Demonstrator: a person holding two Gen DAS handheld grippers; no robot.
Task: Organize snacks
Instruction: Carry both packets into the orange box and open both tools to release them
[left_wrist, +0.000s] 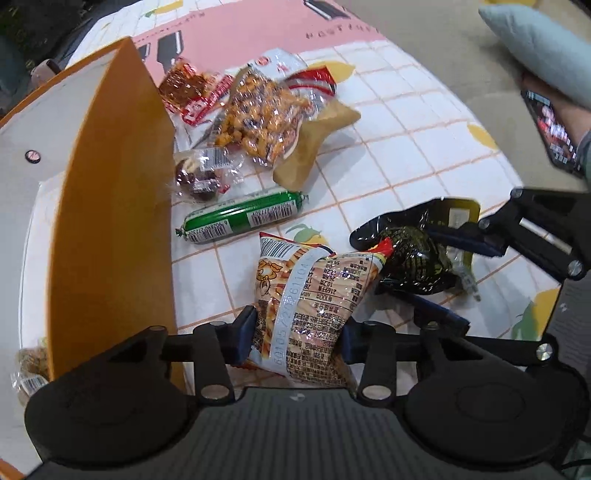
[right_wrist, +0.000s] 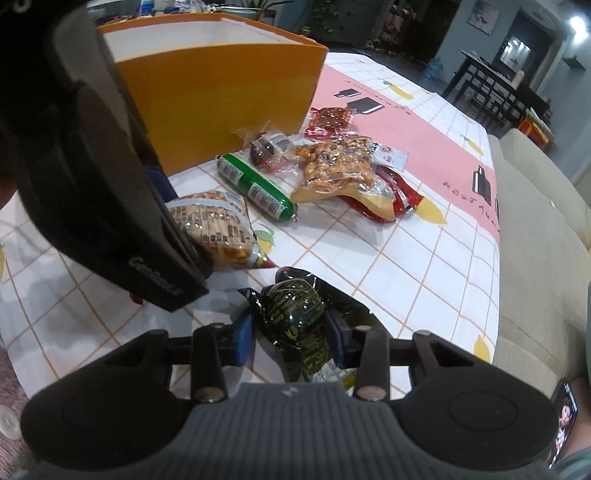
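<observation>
Left wrist view shows the left claw clenched around a fries-printed snack bag, orange box just to its left, probably its destination. Right claw clamps a dark wrapped snack against the tabletop, likely next.

The snack bag carries the partly legible printed code "60105720561104", the green sausage bears barcode digits too small to read reliably, and the tablecloth shows the partial word "RESTAU".
</observation>
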